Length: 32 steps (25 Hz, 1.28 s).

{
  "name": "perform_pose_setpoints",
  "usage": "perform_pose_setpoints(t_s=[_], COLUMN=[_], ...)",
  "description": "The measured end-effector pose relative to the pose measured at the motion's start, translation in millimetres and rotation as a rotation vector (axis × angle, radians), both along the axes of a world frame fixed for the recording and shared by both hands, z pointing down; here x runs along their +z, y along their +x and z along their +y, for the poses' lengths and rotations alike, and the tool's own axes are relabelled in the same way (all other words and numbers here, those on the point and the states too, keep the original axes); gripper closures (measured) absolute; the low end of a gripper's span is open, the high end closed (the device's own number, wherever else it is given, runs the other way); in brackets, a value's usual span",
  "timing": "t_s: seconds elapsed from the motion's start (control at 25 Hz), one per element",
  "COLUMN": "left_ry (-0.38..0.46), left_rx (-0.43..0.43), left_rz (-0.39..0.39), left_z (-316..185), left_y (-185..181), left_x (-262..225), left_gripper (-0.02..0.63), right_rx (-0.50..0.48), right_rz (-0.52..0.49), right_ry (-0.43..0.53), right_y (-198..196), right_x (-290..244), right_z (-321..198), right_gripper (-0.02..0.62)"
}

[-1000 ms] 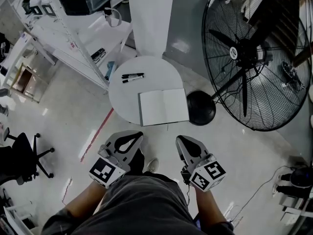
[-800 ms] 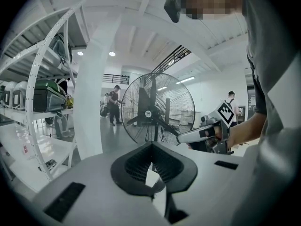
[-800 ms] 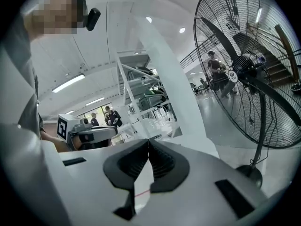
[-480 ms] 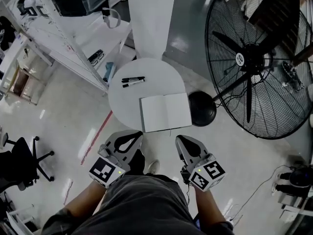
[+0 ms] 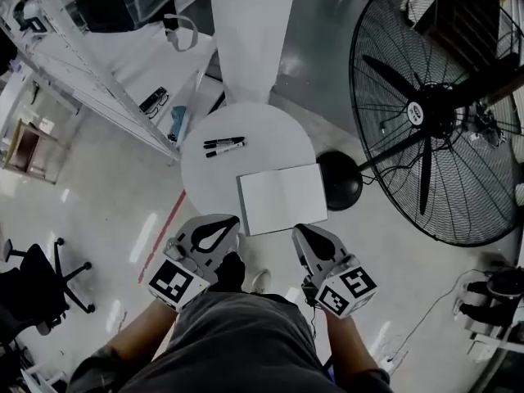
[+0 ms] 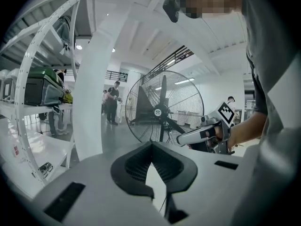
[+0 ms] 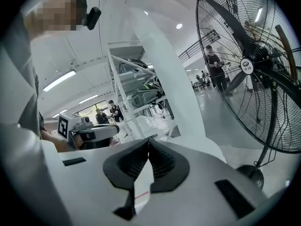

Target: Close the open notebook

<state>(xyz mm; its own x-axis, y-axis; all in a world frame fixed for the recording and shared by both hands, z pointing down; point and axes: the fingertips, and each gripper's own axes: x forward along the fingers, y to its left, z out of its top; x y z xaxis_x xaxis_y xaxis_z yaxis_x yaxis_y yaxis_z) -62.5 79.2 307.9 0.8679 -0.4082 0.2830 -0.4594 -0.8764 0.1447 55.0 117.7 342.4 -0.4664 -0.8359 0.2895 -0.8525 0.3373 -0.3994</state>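
An open notebook (image 5: 282, 199) with blank white pages lies flat near the front edge of a small round white table (image 5: 205, 174). Two black markers (image 5: 223, 144) lie side by side on the table's far half. My left gripper (image 5: 232, 220) is held just short of the table's front left edge, jaws shut with nothing in them. Just below the notebook's near right corner, my right gripper (image 5: 298, 232) is also shut and empty. Neither touches the notebook. In the left gripper view the left gripper (image 6: 150, 145) has its tips together. The right gripper (image 7: 148, 141) looks the same in its own view.
A large black floor fan (image 5: 434, 113) stands right of the table, its round base (image 5: 340, 180) close to the notebook side. A white pillar (image 5: 250, 31) rises behind the table. A white shelving rack (image 5: 98, 64) runs along the left. An office chair (image 5: 33, 289) is at the lower left.
The table and notebook have come nearer to both grippers, which have advanced together towards the table's front edge. Both stay shut.
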Motion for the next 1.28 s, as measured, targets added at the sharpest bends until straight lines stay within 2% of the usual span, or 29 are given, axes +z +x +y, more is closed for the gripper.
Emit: perform_pose_setpoints(t_s=[0.76, 1.28], left_ry=[-0.057, -0.085], left_rx=[0.087, 0.136], left_rz=[0.026, 0.021], left_z=[-91.4, -111.1], left_y=[-21.8, -14.2], left_x=[11.7, 31.9], left_gripper=[0.591, 0.591], right_rx=[0.090, 0.183], right_rz=[0.032, 0.050], right_ry=[-0.046, -0.095], right_y=[-23.8, 9.0], right_x=[7.5, 27.9], right_z=[-83.3, -102.0], right_gripper=[0.574, 0.574])
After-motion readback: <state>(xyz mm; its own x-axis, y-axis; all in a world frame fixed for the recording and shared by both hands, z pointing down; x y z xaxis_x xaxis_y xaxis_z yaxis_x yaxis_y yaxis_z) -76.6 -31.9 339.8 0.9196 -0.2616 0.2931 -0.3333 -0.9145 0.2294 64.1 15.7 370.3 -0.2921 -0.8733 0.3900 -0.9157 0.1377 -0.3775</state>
